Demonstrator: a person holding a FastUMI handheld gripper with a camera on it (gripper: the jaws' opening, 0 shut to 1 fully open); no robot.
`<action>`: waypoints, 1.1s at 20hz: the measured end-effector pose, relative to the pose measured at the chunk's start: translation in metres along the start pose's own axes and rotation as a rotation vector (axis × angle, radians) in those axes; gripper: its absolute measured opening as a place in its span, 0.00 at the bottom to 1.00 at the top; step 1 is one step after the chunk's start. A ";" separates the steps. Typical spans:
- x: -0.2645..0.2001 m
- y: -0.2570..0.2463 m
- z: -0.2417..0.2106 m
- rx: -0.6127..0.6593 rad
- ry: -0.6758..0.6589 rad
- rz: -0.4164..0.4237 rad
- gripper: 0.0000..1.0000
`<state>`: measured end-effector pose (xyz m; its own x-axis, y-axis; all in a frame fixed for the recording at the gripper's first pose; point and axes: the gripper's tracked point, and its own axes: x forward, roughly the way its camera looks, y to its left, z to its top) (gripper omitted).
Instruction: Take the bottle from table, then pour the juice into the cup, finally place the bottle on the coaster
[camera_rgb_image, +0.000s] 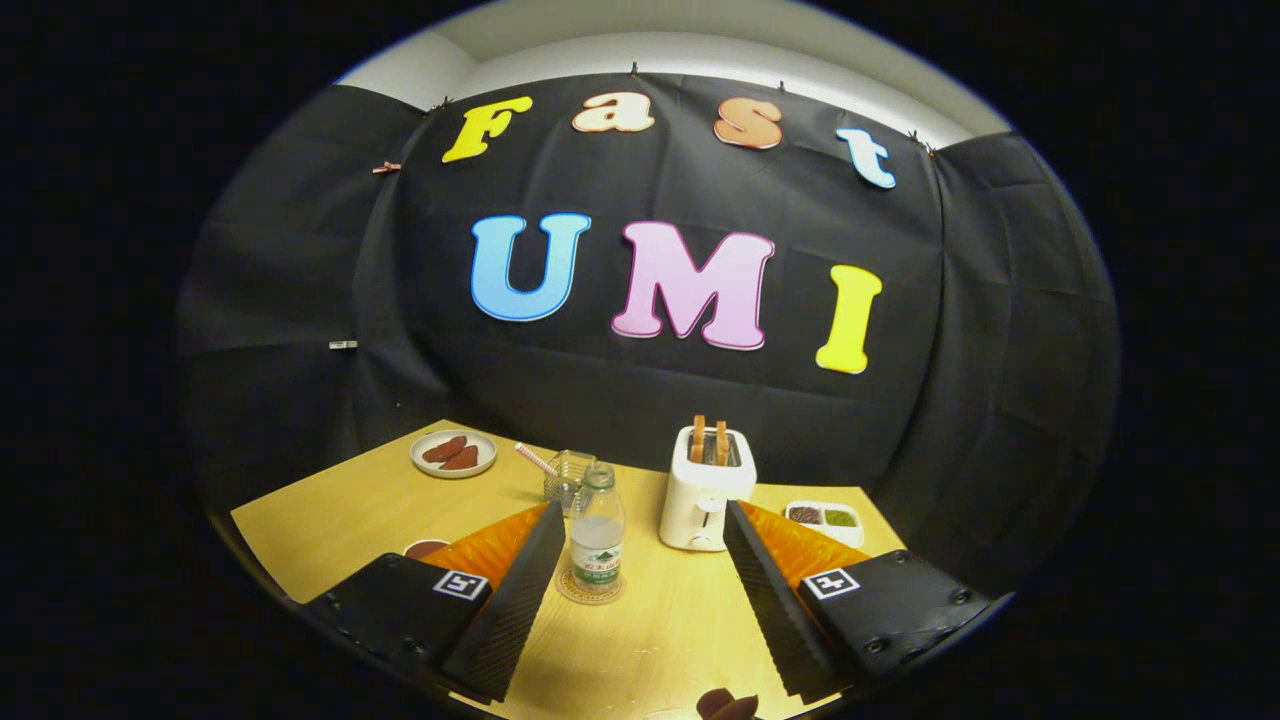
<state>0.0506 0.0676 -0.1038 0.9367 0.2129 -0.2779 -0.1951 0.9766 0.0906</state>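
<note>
A clear plastic bottle (597, 535) with a green-and-white label stands upright on a round coaster (590, 588) on the wooden table (340, 510). It is just ahead of my left finger, close to its tip. A clear glass cup (567, 477) with a striped straw sits right behind the bottle. My gripper (640, 520) is open, its two fingers spread wide with nothing between them. The bottle is not touched by either finger.
A white toaster (704, 490) holding two slices stands just ahead of my right finger. A plate with brown pieces (453, 453) sits at the far left, a small white divided dish (824, 519) at the right. A dark round thing (424, 548) lies beside my left finger.
</note>
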 end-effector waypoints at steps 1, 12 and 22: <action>-0.006 -0.006 0.012 -0.007 -0.008 -0.013 0.98; -0.061 -0.039 0.066 -0.065 -0.077 -0.090 0.97; -0.082 -0.067 0.081 -0.041 -0.104 -0.146 0.97</action>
<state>0.0101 -0.0181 -0.0098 0.9805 0.0667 -0.1850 -0.0648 0.9978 0.0165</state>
